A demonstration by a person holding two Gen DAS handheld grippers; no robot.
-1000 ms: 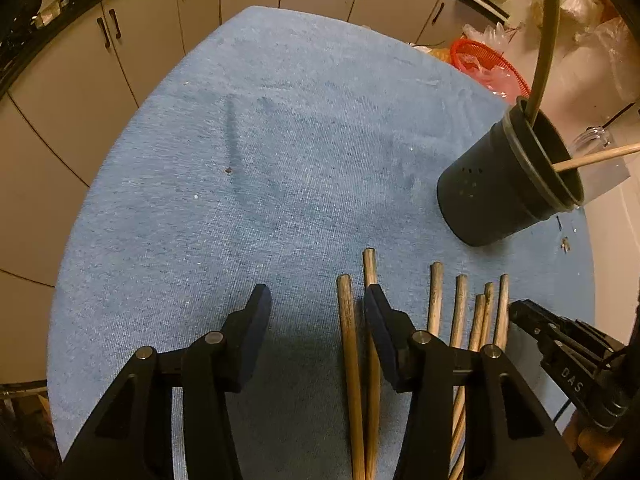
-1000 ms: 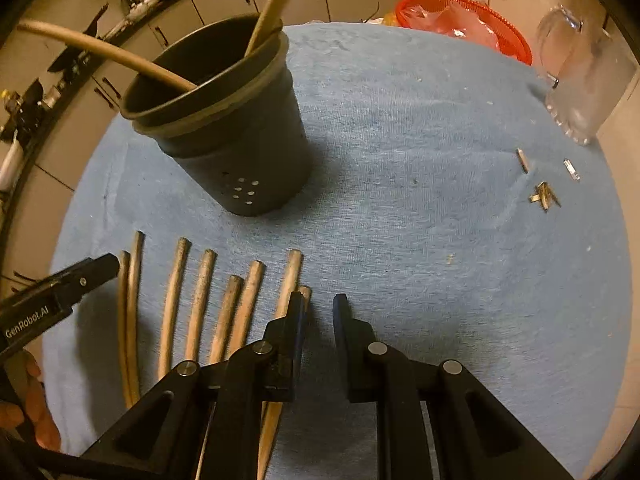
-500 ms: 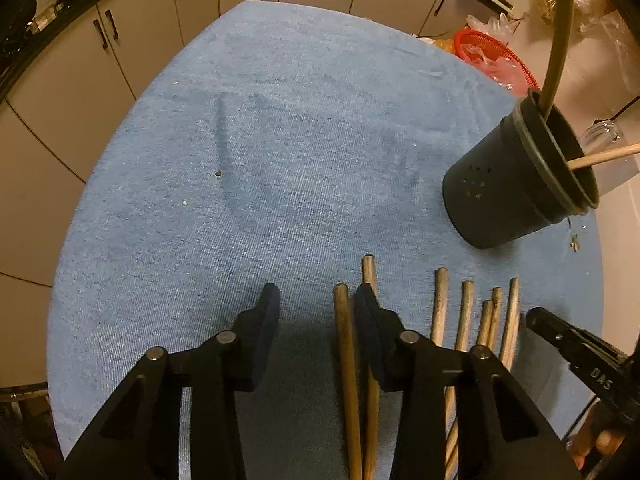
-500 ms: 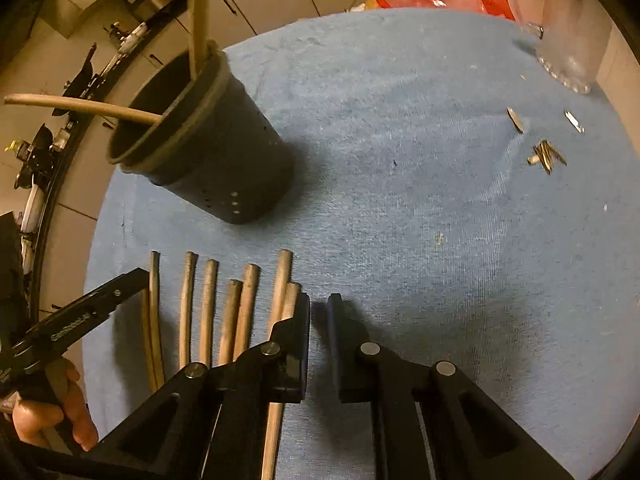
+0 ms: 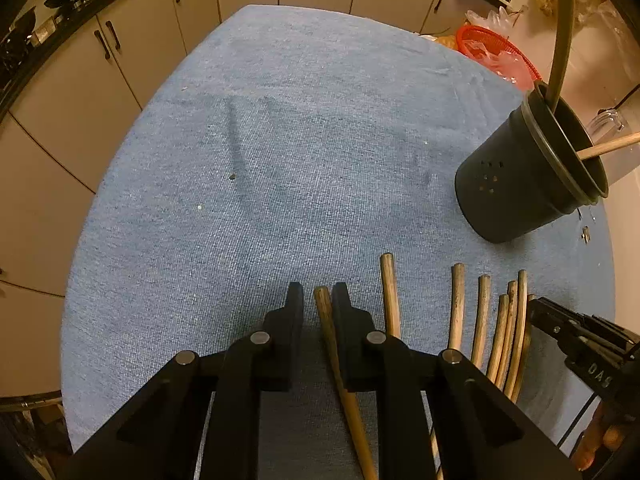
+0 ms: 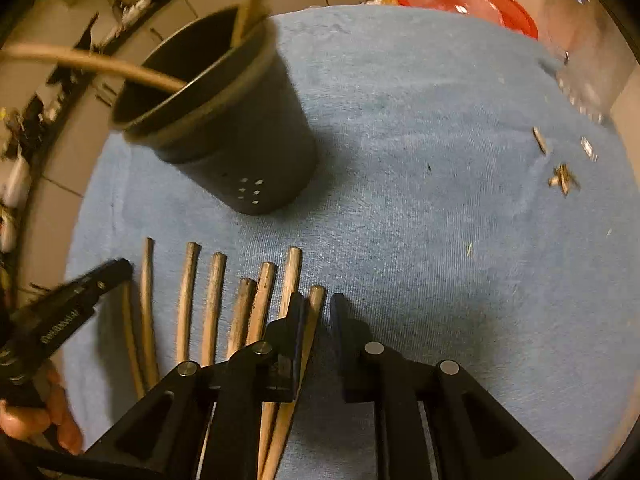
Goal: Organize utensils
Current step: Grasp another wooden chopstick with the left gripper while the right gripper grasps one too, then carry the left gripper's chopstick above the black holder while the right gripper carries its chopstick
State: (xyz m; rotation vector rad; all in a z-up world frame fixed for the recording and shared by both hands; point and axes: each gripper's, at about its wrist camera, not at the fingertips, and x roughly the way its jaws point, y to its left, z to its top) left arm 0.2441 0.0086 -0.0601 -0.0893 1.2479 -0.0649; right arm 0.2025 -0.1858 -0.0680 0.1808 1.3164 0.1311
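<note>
Chopsticks point(image 5: 482, 308) are all over the blue cloth point(image 5: 280, 140) on the counter, lying side by side. From the left wrist camera you can count seven for sure, maybe an eighth tucked at the far right edge of the row. The left hand-held gripper point(image 5: 318, 292) has just been closing its jaws, and the leftmost chopstick point(image 5: 324, 312) sits pinched between its fingers. There's one black holder point(image 5: 520, 184) standing off to the right, well apart from the row, with two sticks in it, one dark one point(image 5: 562, 28) and one pale one point(image 5: 608, 148). One red basket point(image 5: 496, 52) sits behind it.

From the right wrist camera it's eight chopsticks on the cloth in a loose fan. The right hand-held gripper point(image 6: 318, 300) has its jaws nearly together on the rightmost one point(image 6: 314, 312), which lies against the left finger. The same holder stands just beyond the row, again with two sticks leaning out of it. There are a few small scraps point(image 6: 564, 178) on the cloth at the right, too small to tell what they are.
</note>
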